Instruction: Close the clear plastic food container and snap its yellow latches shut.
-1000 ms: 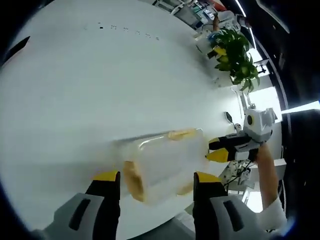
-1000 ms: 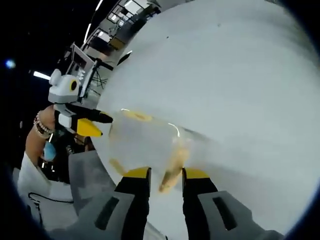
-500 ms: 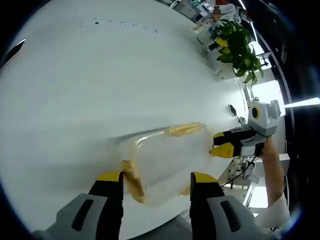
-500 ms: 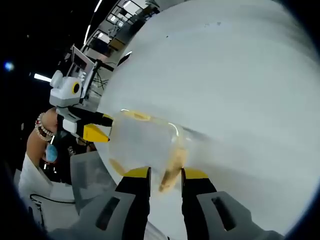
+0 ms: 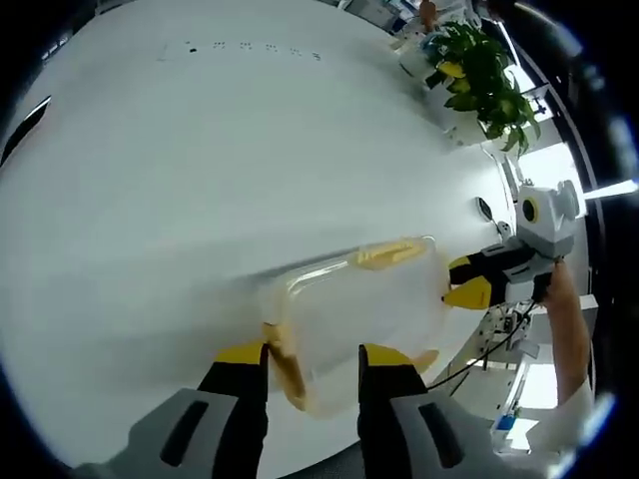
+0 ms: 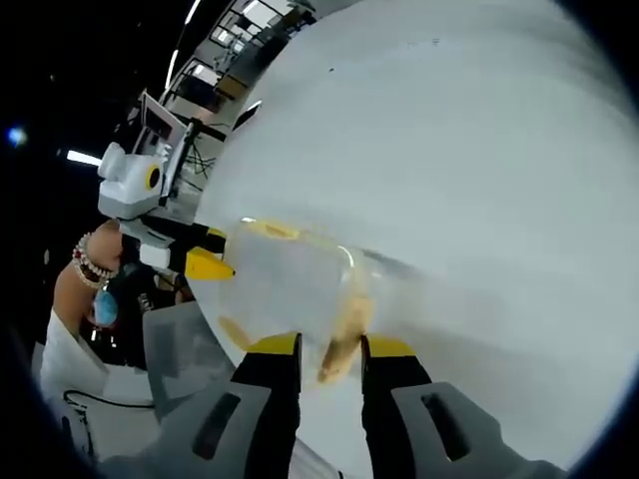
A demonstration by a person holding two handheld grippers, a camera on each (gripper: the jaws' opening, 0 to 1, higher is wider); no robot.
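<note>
The clear plastic container [image 5: 354,309] lies on the white table [image 5: 200,150] with its lid on. Yellow latches show on its far side [image 5: 392,252] and near end [image 5: 285,364]. My left gripper [image 5: 312,357] straddles that near end, jaws still apart, the left jaw against the latch. My right gripper [image 5: 467,281] meets the opposite end. In the right gripper view, the right gripper [image 6: 331,345] is shut on a yellow latch [image 6: 344,324] of the container [image 6: 290,289]. The left gripper [image 6: 208,254] touches the far end there.
A leafy potted plant [image 5: 484,70] stands at the table's far edge. A small black object [image 5: 25,130] lies at the left rim. The container sits close to the table's near edge, with desks and cables beyond [image 5: 499,339]. A person's arm [image 6: 85,269] holds the left gripper.
My left gripper's jaws have drawn closer together around the container's near end. The right gripper keeps its hold on the latch, and the container has barely moved.
</note>
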